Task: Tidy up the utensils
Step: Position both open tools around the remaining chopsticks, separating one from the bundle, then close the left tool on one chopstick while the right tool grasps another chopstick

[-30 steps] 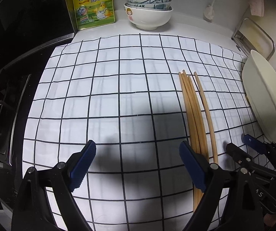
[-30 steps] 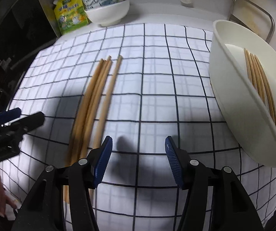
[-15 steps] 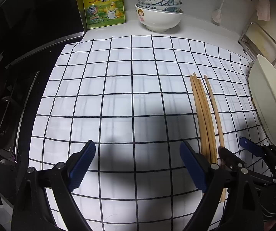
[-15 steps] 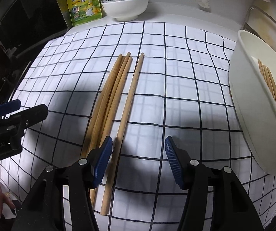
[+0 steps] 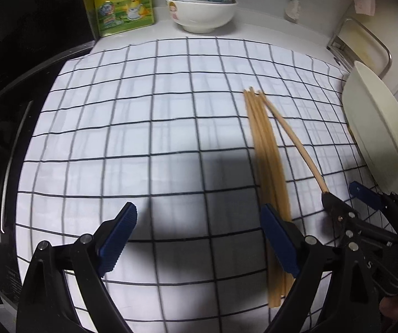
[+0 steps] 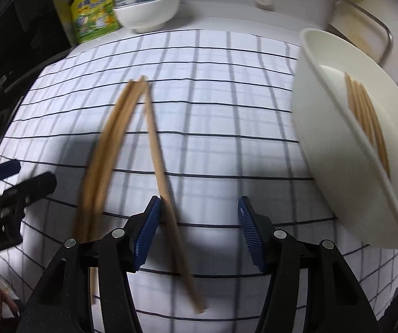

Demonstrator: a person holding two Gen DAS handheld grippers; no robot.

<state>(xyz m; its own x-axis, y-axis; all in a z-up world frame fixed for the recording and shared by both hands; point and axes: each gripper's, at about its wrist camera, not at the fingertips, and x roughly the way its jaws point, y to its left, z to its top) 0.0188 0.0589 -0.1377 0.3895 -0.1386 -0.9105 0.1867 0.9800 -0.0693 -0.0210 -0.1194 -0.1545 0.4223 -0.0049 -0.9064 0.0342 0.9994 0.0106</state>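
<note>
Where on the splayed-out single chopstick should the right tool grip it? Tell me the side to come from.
Grip the single chopstick on its near half, coming from above with the right tool astride it. It angles away from the bundle toward the near end, leaving clear cloth either side; its far tip meets the bundle.

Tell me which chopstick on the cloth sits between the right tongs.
The lone chopstick angled away from the bundle. It lies between the open right tongs; the bundled ones lie left of them.

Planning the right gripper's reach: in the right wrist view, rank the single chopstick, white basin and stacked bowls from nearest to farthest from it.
From the right gripper:
1. single chopstick, against its left finger.
2. white basin, to the right.
3. stacked bowls, far back left.
</note>
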